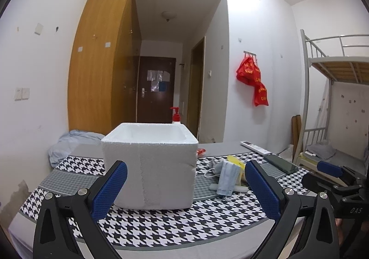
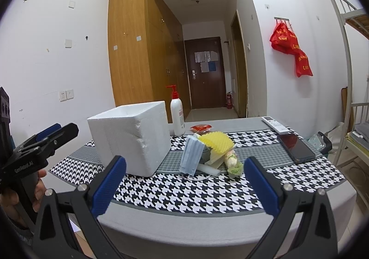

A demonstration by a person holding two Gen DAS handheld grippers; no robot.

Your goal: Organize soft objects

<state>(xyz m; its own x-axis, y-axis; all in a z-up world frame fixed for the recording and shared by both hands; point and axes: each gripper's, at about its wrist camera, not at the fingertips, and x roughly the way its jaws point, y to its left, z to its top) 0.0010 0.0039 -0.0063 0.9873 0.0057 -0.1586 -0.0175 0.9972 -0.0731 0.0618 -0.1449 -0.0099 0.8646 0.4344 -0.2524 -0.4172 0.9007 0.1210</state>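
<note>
My left fingers (image 1: 185, 186) fill the bottom of the left wrist view, spread wide, nothing between them. My right fingers (image 2: 184, 186) sit at the bottom of the right wrist view, also spread wide and empty. Both hover over the near edge of the worktop (image 2: 207, 219), which wears a houndstooth cloth (image 2: 184, 194).

Just past the left fingers, centre of frame, stands a white foam box (image 1: 150, 166), open top, upright on the cloth. In the right wrist view the box sits left of centre.

The pile of soft objects lies just right of the box, centre of the right wrist view: blue face masks (image 2: 191, 155) leaning upright, a yellow foam net (image 2: 216, 142) on top, a white-green wrapped item (image 2: 234, 163) at the pile's right, touching it.

Farther back: pump bottle (image 2: 177, 117) behind the box, small red packet (image 2: 200, 127), remote control (image 2: 275, 124) and dark phone (image 2: 296, 148) at right. Upper right, red bags (image 2: 291, 47) hang on the wall.
</note>
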